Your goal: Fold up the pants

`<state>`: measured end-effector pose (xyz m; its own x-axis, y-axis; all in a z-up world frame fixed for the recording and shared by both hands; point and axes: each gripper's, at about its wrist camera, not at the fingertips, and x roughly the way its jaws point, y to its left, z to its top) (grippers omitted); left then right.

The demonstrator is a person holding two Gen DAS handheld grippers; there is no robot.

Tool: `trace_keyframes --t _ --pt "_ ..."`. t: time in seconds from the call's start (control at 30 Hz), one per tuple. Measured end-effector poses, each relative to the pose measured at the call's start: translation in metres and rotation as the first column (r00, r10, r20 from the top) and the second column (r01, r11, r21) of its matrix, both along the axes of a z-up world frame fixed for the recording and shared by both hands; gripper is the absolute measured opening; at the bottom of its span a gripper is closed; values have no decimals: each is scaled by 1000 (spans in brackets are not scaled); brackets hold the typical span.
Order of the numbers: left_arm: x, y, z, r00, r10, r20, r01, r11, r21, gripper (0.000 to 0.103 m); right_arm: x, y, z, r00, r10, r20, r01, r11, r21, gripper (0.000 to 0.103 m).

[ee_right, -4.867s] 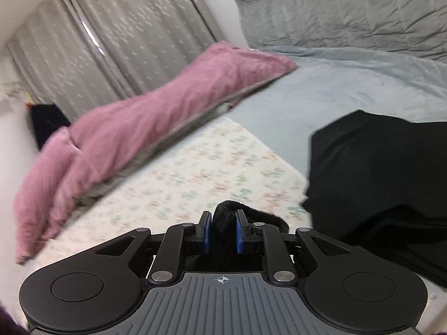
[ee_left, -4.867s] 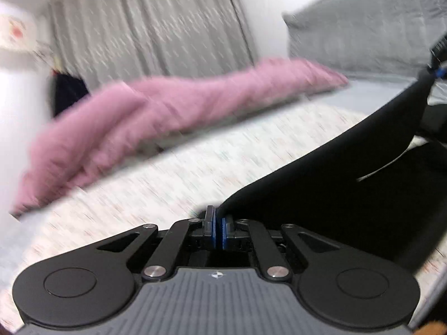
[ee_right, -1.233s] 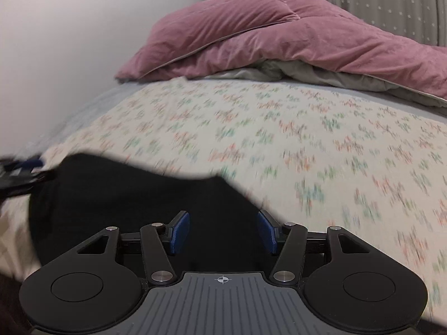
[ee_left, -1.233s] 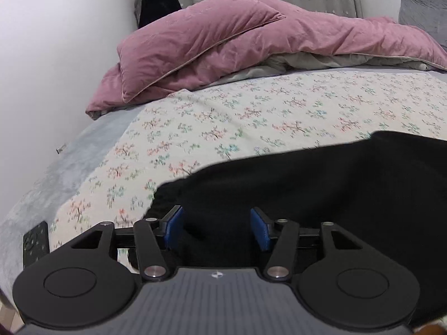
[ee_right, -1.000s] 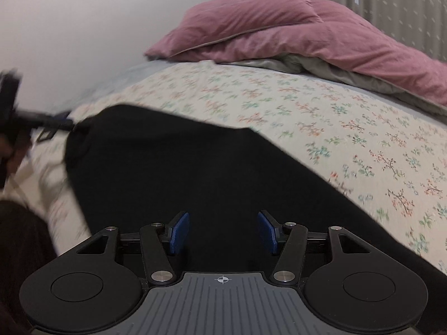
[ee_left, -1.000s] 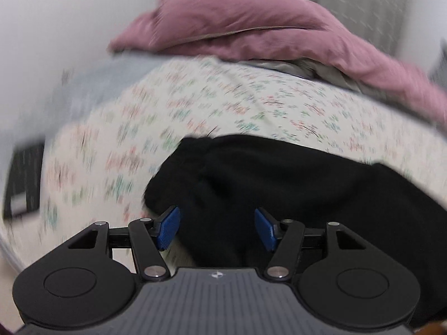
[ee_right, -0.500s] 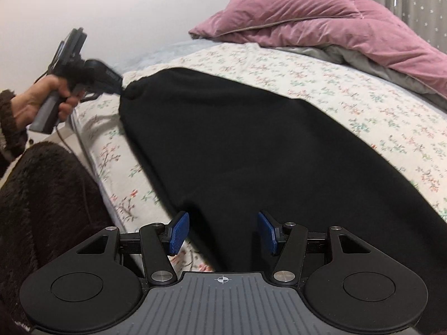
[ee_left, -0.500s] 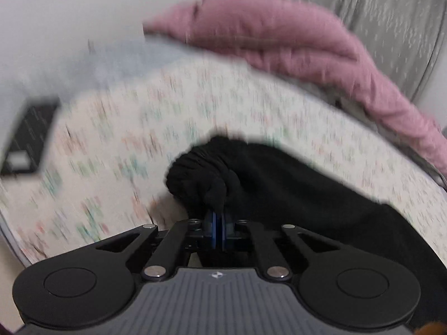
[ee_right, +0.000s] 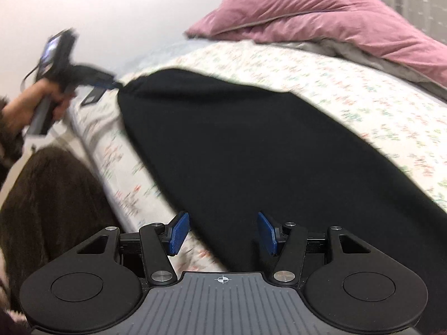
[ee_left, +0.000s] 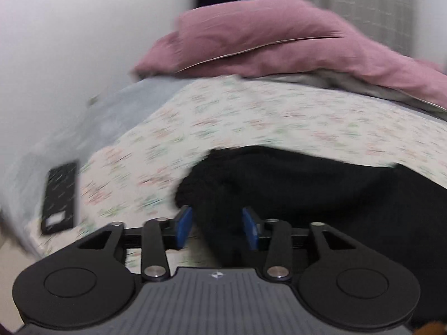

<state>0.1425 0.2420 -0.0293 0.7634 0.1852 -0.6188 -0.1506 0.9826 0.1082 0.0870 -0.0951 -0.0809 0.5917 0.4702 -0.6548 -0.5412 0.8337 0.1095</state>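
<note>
The black pants lie spread across the floral bed sheet, reaching to the bed's near edge. My left gripper is open, its blue pads on either side of a bunched corner of the pants. In the right wrist view the left gripper sits at the far left tip of the pants. My right gripper is open over the near edge of the pants, holding nothing.
A pink pillow and duvet lie at the far side of the bed. A dark phone lies on the sheet near the left edge. The person's brown fuzzy sleeve is at the bed's edge. A white wall stands to the left.
My left gripper was shut on the bunched corner of the pants half a second ago and has now opened. My right gripper stayed open and shifted slightly along the pants' near edge.
</note>
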Motion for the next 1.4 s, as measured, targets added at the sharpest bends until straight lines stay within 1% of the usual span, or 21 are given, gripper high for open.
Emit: trace_keyframes --t 0.07,0.13,0.2,0.27,0.43,0.47,0.6,0.63,0.7,0.73,0.83,0.87,0.9,0.97,1.07,1.13,1.17,1.2,1.27,1.33,1.4 --pt "0 -28 2 993 -116 0 116 993 7 77 9 -7 2 997 -79 24 79 997 -3 54" --pt "4 -62 -2 972 -235 -15 235 972 14 78 20 -14 0 987 -154 42 155 988 -11 54" --pt "10 -92 -8 945 -325 -33 326 945 6 78 30 -23 -2 972 -228 53 229 973 -10 54" --pt "17 -120 -15 916 -399 -37 399 917 -9 78 38 -38 -5 958 -284 38 284 959 22 54" --pt "45 -187 -30 841 -539 -45 538 842 -38 78 49 -75 -11 921 -389 36 387 921 51 54" --pt "51 -200 -32 824 -565 -44 563 825 -53 78 51 -81 -13 916 -400 31 398 916 57 53" --pt "66 -249 -48 746 -666 2 663 742 -103 78 53 -99 -17 893 -447 61 443 894 60 30" --pt "71 -259 -54 727 -687 10 683 722 -112 78 55 -103 -19 888 -456 57 453 889 66 28" --pt "82 -274 -68 701 -713 12 708 694 -133 78 62 -109 -26 889 -456 36 453 889 72 26" --pt "86 -280 -75 695 -719 4 713 688 -137 78 65 -109 -29 891 -454 34 451 890 64 25" --pt "96 -288 -102 717 -696 -42 685 714 -147 79 77 -117 -41 886 -463 35 462 886 25 22" --pt "94 -289 -105 719 -695 -17 685 712 -153 79 80 -125 -44 878 -477 28 476 879 29 16" --pt "94 -288 -106 720 -694 -10 684 712 -162 79 85 -133 -46 874 -486 14 485 873 42 13" --pt "94 -288 -104 720 -694 -12 683 711 -167 79 93 -154 -49 862 -506 -22 507 859 76 0" --pt "92 -287 -101 712 -702 -21 692 706 -149 79 93 -173 -45 837 -547 7 547 836 41 0" --pt "92 -289 -98 712 -702 -30 692 708 -140 79 93 -186 -44 801 -598 26 599 801 5 0" --pt "91 -287 -96 713 -701 -30 691 709 -142 79 92 -191 -44 787 -617 31 617 787 -7 3" --pt "92 -290 -94 708 -706 -22 696 702 -151 79 90 -195 -42 779 -626 30 627 779 -4 10" --pt "95 -296 -93 693 -721 -3 710 684 -165 79 81 -197 -37 780 -625 31 625 780 27 12" --pt "95 -304 -93 667 -745 7 734 655 -180 79 71 -191 -32 800 -599 39 598 801 41 12" --pt "96 -310 -96 654 -756 10 745 642 -183 79 65 -183 -29 819 -572 38 570 820 50 12"
